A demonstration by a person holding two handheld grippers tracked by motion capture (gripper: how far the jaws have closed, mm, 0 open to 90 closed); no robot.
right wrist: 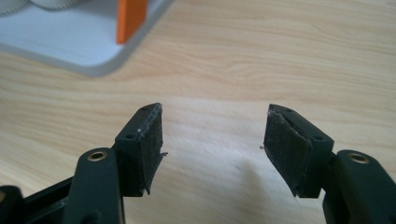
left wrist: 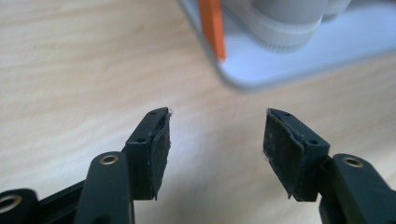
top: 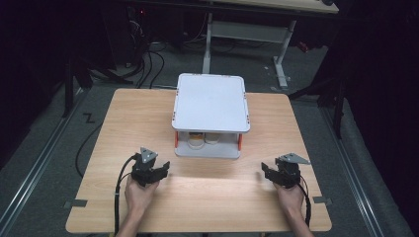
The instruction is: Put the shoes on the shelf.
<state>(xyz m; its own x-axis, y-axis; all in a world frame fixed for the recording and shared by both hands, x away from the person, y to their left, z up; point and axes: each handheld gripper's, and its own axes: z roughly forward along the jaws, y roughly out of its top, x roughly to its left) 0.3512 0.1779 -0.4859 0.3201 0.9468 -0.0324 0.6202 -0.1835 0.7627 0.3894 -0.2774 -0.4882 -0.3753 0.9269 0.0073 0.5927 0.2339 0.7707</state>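
A white two-tier rack (top: 211, 101) with orange posts (top: 240, 142) stands at the middle of the wooden table (top: 207, 202). Two round containers (top: 196, 139) sit on its lower tier under the top plate. My left gripper (top: 158, 170) rests low near the table's front left, open, with nothing between its jaws. In the left gripper view the gripper (left wrist: 217, 126) faces the rack's base corner (left wrist: 327, 56) and an orange post (left wrist: 212, 28). My right gripper (top: 268, 174) is at the front right, open and empty. From the right gripper view, the gripper (right wrist: 215, 123) looks past the rack's other corner (right wrist: 60, 46).
Bare wood lies between the two grippers and the rack. Behind the table are a desk frame (top: 281, 44) and loose cables on the floor (top: 148, 64). Floor rails (top: 34, 168) run along both sides of the table.
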